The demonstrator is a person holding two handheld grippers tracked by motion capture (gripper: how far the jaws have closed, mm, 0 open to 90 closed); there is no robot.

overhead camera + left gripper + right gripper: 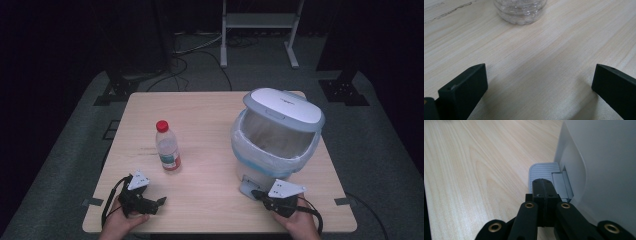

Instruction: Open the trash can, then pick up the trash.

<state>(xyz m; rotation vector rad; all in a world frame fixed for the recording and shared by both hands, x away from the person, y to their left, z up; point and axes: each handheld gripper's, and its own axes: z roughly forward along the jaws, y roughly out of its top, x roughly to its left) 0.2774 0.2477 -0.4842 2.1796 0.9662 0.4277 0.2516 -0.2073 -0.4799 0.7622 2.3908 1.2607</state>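
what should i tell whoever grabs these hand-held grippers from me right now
Right hand-held gripper: jaws shut, tips on the grey pedal at the foot of the white pedal bin. The lid is up and the liner shows.
Left hand-held gripper: jaws wide open, holding nothing, low over the table, facing the bottle.
Bottle: upright, red cap on, just beyond the left hand-held gripper, not yet gripped.
Done: bin opened.
Left, probably: keep the pedal down, grip the bottle, drop it in the bin.
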